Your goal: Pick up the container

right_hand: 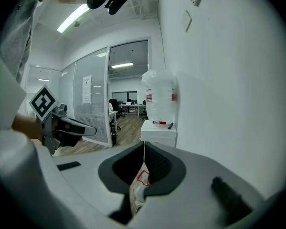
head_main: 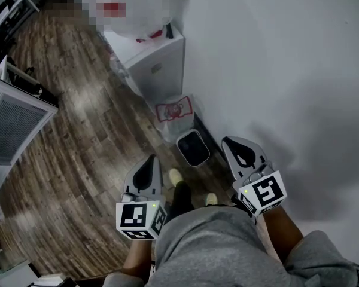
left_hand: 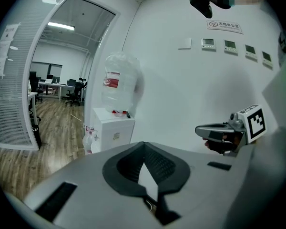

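Your left tongs (head_main: 151,163) and right tongs (head_main: 236,145) hang closed and empty at your waist, probably because no reach has begun; the container (head_main: 192,147) stands on the floor (head_main: 78,160) near the water dispenser (head_main: 158,64).

grey top (head_main: 221,250), perhaps pale shoes (head_main: 175,176)

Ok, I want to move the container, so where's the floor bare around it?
Bare wood floor opens left of the container, out to the glass partition. Along the white wall it is crowded: a plastic bag and the water dispenser beyond the container, the person's shoes before it.
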Motion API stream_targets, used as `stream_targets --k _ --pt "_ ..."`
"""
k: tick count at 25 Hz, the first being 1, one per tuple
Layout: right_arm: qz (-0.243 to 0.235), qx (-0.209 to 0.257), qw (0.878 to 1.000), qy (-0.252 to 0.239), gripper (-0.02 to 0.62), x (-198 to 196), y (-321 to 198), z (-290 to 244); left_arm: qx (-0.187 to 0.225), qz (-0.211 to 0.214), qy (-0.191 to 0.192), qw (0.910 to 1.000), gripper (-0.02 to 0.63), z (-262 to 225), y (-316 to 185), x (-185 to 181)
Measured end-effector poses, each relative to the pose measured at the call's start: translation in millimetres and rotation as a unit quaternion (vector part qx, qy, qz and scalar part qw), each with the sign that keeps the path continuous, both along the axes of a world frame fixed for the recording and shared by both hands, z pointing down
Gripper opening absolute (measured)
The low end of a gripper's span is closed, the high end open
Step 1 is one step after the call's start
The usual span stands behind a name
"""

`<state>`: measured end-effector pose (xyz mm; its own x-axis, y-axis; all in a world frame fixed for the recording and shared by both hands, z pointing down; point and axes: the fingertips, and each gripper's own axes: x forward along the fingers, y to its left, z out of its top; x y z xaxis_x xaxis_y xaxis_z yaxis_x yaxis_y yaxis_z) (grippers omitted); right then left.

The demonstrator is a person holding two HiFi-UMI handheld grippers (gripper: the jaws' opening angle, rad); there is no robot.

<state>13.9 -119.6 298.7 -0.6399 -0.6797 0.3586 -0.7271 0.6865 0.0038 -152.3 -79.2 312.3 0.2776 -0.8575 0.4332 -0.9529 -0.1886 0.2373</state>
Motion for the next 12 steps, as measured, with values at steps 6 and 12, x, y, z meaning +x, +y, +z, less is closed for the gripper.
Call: stream_targets --k 6,12 --pt "-0.012 -0.005 1.0 0.027 0.025 -24.1 -20.5 9.1 -0.006 0.009 0.007 0.9999 0.014 6.1 -23.0 -23.6" --pt "-0.05 -0.004 0.996 0.078 0.025 -55.2 -39.4 24.4 -0.019 0.003 0.012 0.9997 0.014 21.9 -37.8 -52.9"
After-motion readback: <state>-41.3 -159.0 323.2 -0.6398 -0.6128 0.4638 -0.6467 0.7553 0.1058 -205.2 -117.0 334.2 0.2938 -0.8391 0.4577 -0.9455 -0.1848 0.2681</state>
